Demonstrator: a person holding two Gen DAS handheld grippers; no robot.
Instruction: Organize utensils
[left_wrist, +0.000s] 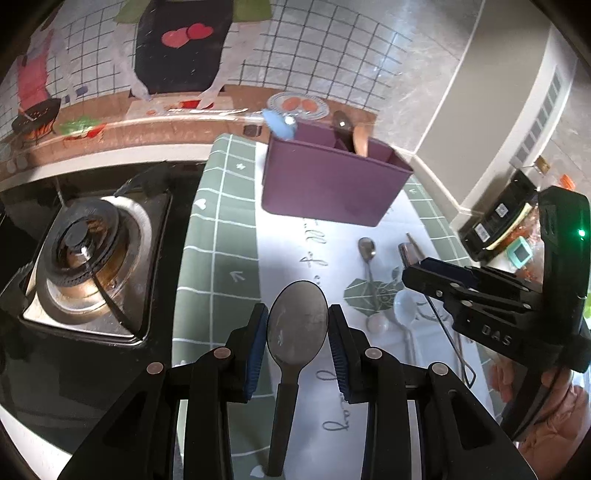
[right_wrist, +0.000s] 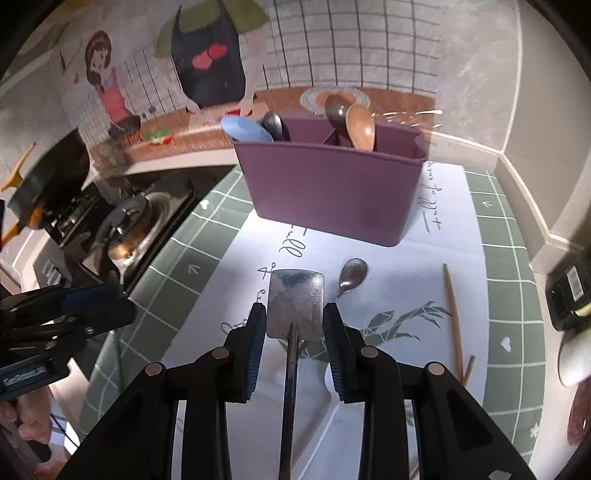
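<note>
Utensils are heading for the purple caddy (right_wrist: 332, 192): left tool (left_wrist: 298, 332) pinching a stiff spoon (left_wrist: 297, 321), right tool (right_wrist: 294, 325) gripping a slippery steel spatula (right_wrist: 295, 299) by their handles.

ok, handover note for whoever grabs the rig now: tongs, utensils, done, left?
Left tongs: shut on a large grey spoon, lifted off the mat.
Right tongs: shut on a metal spatula.
Purple utensil holder at the back of the mat: already holds a blue spoon, a metal spoon, a wooden spoon and a dark spoon.
Left: drop both held pieces in, then the small metal spoon and chopsticks on the mat.
</note>
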